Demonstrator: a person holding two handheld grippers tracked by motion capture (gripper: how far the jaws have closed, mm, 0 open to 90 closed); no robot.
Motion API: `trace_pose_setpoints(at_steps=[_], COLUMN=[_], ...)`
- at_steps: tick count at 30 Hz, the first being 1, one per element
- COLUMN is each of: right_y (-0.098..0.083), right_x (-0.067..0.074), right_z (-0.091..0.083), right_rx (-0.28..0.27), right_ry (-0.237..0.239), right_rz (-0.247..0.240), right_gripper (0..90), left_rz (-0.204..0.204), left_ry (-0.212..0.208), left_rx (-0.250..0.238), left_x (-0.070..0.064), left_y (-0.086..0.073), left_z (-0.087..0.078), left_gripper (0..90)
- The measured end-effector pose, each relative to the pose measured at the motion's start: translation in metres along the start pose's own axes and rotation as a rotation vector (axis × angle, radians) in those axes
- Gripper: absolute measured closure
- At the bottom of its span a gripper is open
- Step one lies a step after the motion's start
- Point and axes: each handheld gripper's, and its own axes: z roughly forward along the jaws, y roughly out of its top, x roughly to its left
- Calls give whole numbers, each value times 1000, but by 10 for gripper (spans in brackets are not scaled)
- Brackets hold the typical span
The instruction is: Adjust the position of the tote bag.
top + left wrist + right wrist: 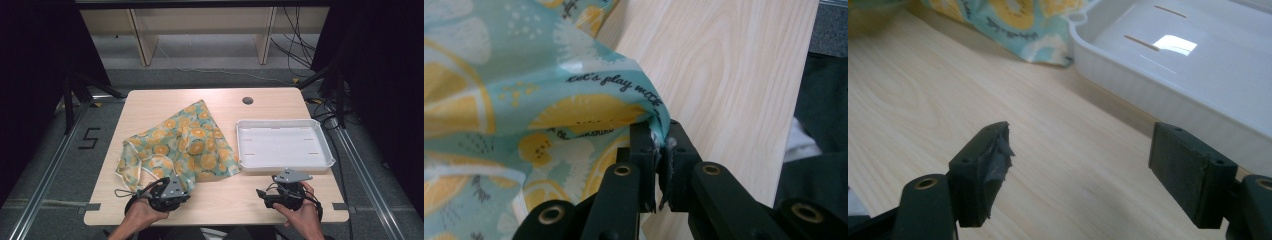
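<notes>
A thin cloth point(180, 145) printed with orange slices on pale teal lies rumpled over the left half of the wooden table point(150, 105). My left gripper point(185, 192) sits at the cloth's near edge, shut on a corner of it. In the left gripper view the two pads point(659, 142) pinch a fold of the cloth point(524, 100) beside some printed lettering. My right gripper point(263, 196) rests near the table's front edge, just in front of the white tray point(287, 167). Its jaws point(1080, 150) stand wide open over bare wood, with the cloth point(1013, 25) farther off.
The shallow white tray point(1148, 100) stands on the right half of the table with nothing in it. A round cable hole point(247, 100) sits near the table's far edge. Beyond the table are wooden shelf legs and loose cables on the floor.
</notes>
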Motion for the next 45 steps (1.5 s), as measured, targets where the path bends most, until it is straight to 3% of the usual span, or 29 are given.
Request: trace_pose_setpoints(at_steps=[6,7,10,11,13,14,15,16,17,20,21,22,23,24,25,28,30,31,33,35,37,38,39,40,41,43,45], right_y=[12,20,28,31,39,45,52,52,54,64,69,69,72,75,77,87,88,90,92,93,93,93,93,93,92,89,89], right_x=[7,10,13,14,20,25,33,33,37,51,58,58,62,68,72,91,94,97,102,107,108,108,108,108,109,110,108], right_z=[6,9,12,14,20,23,29,29,30,37,41,41,45,48,51,64,67,70,78,90,94,103,103,105,107,107,105], right_rx=[-22,-48,-60,-73,-78,-58,-77,-77,-69,-78,-82,-82,-89,-71,-72,-68,-67,-56,-34,-7,9,21,21,25,29,45,38], right_ry=[12,22,48,54,82,114,121,121,143,190,213,213,222,250,261,297,298,304,308,310,313,335,335,347,351,340,344], right_rz=[-36,-60,-56,-69,-79,-79,-121,-121,-119,-128,-133,-133,-143,-141,-147,-174,-172,-179,-185,-168,-158,-162,-162,-169,-169,-222,-246], right_gripper=[264,269,275,279,280,280,280,280,280,279,278,278,275,269,267,256,253,249,240,231,232,363,363,442,543,804,855], left_rz=[9,22,26,12,6,14,1,1,-2,-26,-32,-32,-59,-62,-72,-136,-142,-194,-200,-245,-254,-246,-246,-263,-289,-258,-262], left_ry=[-30,-30,-46,-65,-86,-76,-80,-80,-78,-48,-14,-14,-4,7,36,106,111,125,118,121,124,141,141,153,176,235,266], left_rx=[-15,-13,-29,-42,-50,-56,-70,-70,-85,-119,-135,-135,-147,-145,-144,-149,-140,-137,-134,-135,-135,-141,-141,-139,-153,-136,-142], left_x=[-11,-13,-20,-22,-23,-23,-23,-23,-21,-16,-8,-8,-2,2,8,27,32,34,38,41,44,48,48,49,51,58,64], left_y=[20,23,28,29,30,29,29,29,27,23,18,18,14,12,8,-4,-6,-10,-15,-19,-21,-22,-22,-23,-24,-26,-29], left_z=[16,18,22,23,19,14,2,2,-11,-32,-47,-47,-53,-56,-59,-63,-62,-60,-57,-53,-53,-54,-54,-56,-57,-63,-68], left_gripper=[850,849,844,805,776,737,644,620,620,558,548,549,549,549,546,512,500,477,425,402,393,374,369,369,365,354,353])
